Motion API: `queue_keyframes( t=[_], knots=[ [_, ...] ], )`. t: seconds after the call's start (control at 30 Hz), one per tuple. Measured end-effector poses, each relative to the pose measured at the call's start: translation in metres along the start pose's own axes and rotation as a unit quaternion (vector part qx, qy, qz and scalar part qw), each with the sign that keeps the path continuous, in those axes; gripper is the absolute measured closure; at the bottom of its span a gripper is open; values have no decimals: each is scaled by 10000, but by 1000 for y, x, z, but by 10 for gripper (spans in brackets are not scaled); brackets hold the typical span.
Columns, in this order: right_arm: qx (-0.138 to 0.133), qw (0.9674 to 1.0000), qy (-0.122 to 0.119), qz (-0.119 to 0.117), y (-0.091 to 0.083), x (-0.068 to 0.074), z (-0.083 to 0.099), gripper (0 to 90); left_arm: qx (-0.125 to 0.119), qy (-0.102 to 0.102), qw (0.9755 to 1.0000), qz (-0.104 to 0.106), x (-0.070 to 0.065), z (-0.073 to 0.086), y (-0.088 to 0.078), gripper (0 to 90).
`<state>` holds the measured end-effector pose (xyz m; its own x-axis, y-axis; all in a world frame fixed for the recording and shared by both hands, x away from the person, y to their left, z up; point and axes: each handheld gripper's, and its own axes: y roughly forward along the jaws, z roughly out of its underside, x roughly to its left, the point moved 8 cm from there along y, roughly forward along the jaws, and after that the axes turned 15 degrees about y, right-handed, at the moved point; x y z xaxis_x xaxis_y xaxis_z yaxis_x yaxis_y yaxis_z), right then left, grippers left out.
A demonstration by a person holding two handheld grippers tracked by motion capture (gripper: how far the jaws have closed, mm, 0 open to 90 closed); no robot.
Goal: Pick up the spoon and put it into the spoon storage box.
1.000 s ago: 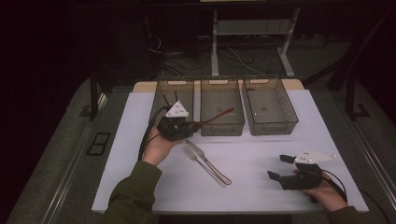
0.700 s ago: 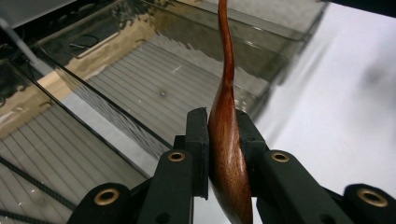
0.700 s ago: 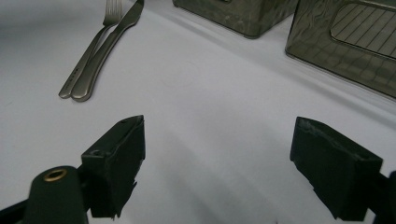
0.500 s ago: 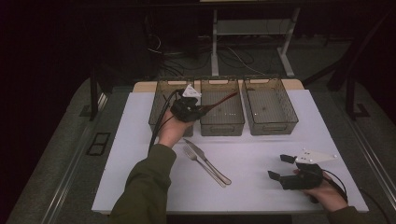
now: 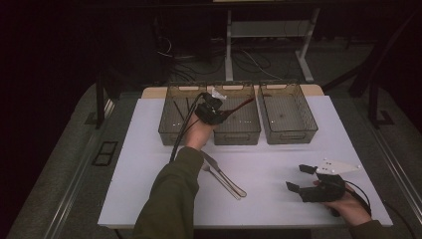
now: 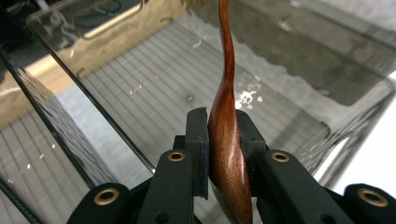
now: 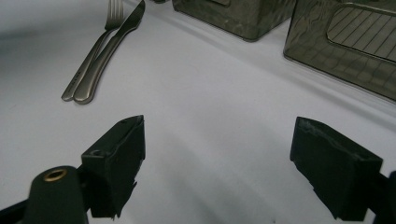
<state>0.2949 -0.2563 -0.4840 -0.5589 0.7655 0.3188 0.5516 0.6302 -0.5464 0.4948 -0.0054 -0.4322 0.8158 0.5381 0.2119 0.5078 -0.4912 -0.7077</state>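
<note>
Near the top middle, the left gripper squeezed a brown wooden spoon over the middle bin, not yet dropped in, while the right gripper sat wide open, with fork and knife left on the white surface.

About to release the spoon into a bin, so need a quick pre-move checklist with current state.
1. Left tool shut on wooden spoon: ok.
2. Spoon over middle bin: ok.
3. Middle bin floor bare under spoon: ok.
4. Spoon tip clear of bin wall: cannot tell.
5. Right tool open, holding nothing, on the mat away from bins: ok.
6. Fork and knife still on mat: ok.
</note>
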Motion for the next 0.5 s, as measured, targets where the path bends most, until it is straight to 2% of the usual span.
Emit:
queue_keyframes(
  t=[0.1, 0.23, 0.5],
  knots=[
    [-21, 10000, 3, -12, 0, 0, -1, 173, 118, -12, 9999, 0, -1, 2, 5, 782],
    [-18, 10000, 0, -13, 0, 0, 0, 173, 74, 4, 10000, 31, -3, 1, 7, 779],
    [-5, 10000, 4, -15, 0, 1, 0, 173, -91, -58, 9999, -20, -1, -3, 1, 654]
  ],
)
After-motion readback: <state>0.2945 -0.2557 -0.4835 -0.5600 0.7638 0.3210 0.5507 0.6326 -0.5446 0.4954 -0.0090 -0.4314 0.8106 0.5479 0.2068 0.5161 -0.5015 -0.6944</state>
